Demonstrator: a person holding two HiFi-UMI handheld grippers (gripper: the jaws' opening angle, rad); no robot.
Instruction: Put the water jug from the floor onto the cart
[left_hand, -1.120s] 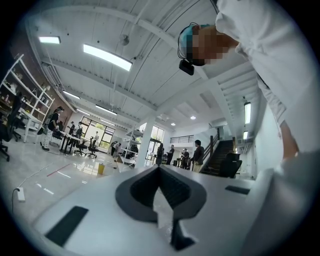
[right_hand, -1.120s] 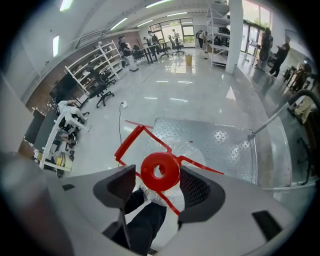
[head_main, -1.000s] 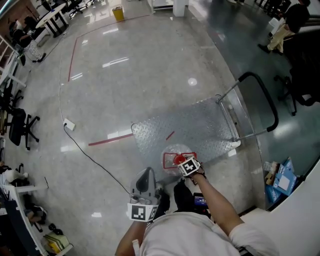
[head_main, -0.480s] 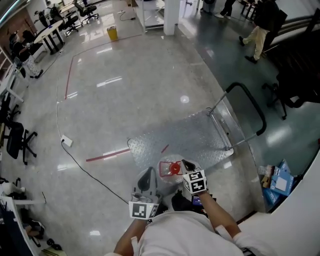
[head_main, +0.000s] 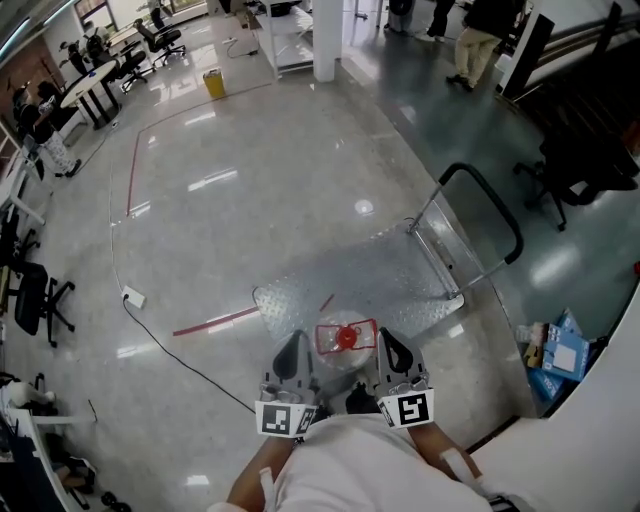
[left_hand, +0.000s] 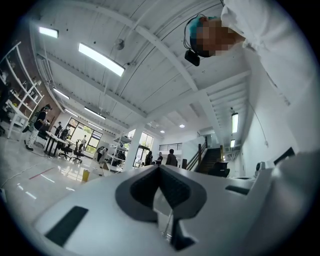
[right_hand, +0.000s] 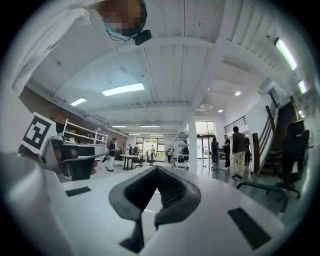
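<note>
Head view: flat cart (head_main: 390, 270) with a diamond-plate deck and a black push handle (head_main: 497, 205) at its right end.

Water jug (head_main: 345, 345): clear body, red cap, red carry handle. It stands upright at the cart's near edge, at the end away from the push handle. From this steep angle I cannot tell whether its base sits wholly on the deck.

Left gripper (head_main: 293, 342) and right gripper (head_main: 386, 338) are on the near side of the cart, one on either side of the jug. Neither touches the jug.

Left gripper view: the jaws are pressed together tip to tip with nothing between them. The camera looks out across the hall, not at the cart.

Right gripper view: the same, with the jaws closed tight and empty.

Floor: a red tape strip (head_main: 215, 321) lies just left of the cart's near corner. A black cable (head_main: 190, 353) runs left of the cart, from a white plug box (head_main: 131, 297) toward the person. A blue carton (head_main: 560, 352) lies right of the cart, past the handle end.
</note>
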